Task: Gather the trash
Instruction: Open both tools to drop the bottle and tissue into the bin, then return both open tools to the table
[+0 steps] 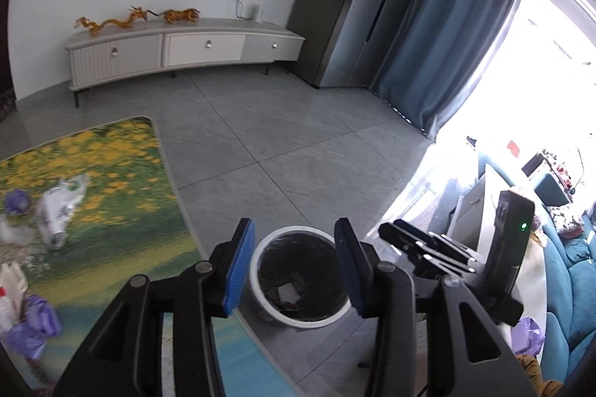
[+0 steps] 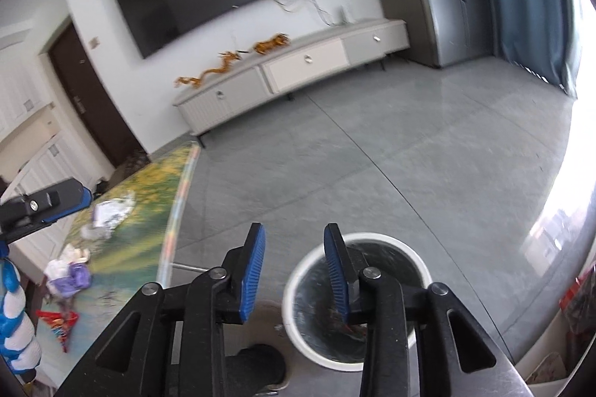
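Note:
A white round trash bin with a black liner stands on the grey floor and holds some scraps; it also shows in the right wrist view. My left gripper is open and empty, above the bin. My right gripper is open and empty, above the bin's left rim. The right gripper's black body shows to the right of the left one. Crumpled white paper and purple wrappers lie on the flower-patterned table. More trash lies on that table in the right wrist view.
A low white TV cabinet with orange dragon figures stands against the far wall under a TV. A dark wardrobe and blue curtain stand at right. A teal sofa is at far right. A red wrapper lies on the table's near end.

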{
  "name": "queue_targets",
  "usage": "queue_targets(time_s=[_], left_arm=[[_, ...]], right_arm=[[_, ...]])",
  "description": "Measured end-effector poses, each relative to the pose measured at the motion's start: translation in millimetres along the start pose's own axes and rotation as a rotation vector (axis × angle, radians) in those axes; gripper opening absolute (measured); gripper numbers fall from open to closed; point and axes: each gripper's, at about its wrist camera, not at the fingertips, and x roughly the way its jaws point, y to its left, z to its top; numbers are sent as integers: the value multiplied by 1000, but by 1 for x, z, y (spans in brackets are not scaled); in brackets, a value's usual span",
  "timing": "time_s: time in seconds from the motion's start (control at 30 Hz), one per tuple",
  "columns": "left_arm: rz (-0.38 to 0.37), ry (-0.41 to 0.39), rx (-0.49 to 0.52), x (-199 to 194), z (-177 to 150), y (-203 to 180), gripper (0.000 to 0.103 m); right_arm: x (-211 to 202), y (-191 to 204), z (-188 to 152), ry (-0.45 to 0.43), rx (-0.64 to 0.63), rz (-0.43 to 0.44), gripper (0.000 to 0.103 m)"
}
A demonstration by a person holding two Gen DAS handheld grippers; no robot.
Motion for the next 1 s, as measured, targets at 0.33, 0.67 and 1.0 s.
queue_targets(time_s=[0.33, 0.67, 1.0], left_arm=[[164, -122, -83, -112, -31, 74, 44], [311, -238, -157, -222, -74, 146, 50], [542, -242, -163, -303, -160, 242, 57]], right_arm=[[-31, 70, 10, -60, -107, 110, 40], [-62, 138, 8, -97, -209, 181, 47], [-59, 211, 10, -63, -295, 264, 52]])
